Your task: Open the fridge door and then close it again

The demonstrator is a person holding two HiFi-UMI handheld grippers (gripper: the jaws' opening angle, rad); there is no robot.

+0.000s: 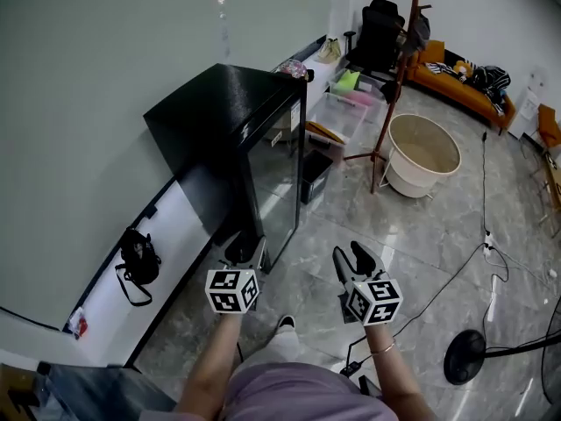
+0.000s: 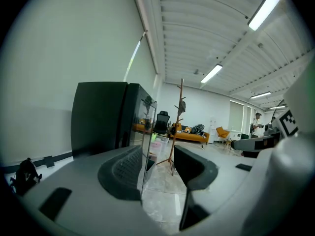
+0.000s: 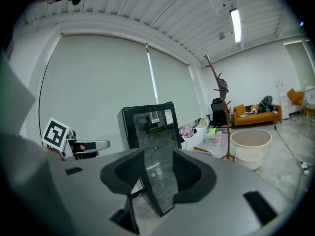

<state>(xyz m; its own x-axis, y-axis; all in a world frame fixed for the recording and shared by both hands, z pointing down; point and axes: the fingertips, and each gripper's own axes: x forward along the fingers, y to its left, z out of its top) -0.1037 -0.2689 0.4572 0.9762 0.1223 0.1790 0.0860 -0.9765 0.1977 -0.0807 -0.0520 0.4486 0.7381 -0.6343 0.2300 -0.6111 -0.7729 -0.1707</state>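
Approach step, I'd say: fridge [image 1: 223, 103] on the floor by the wall, door [image 1: 277, 174] shut. Left claw [image 1: 245, 246] spread wide, right claw [image 1: 352, 261] half apart, both empty. Next, catch the door edge.

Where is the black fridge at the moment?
In the head view the black fridge stands left of centre against the pale wall, just ahead of the left gripper, with the coat stand to its right.

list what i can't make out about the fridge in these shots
- Inside of the fridge: every view, dark reflective glass door hides it.
- Door label: right gripper view, too small to read.
- Door's lower part: right gripper view, partly behind the jaws of the right gripper.
- Fridge's bottom corner: head view, behind the left gripper.
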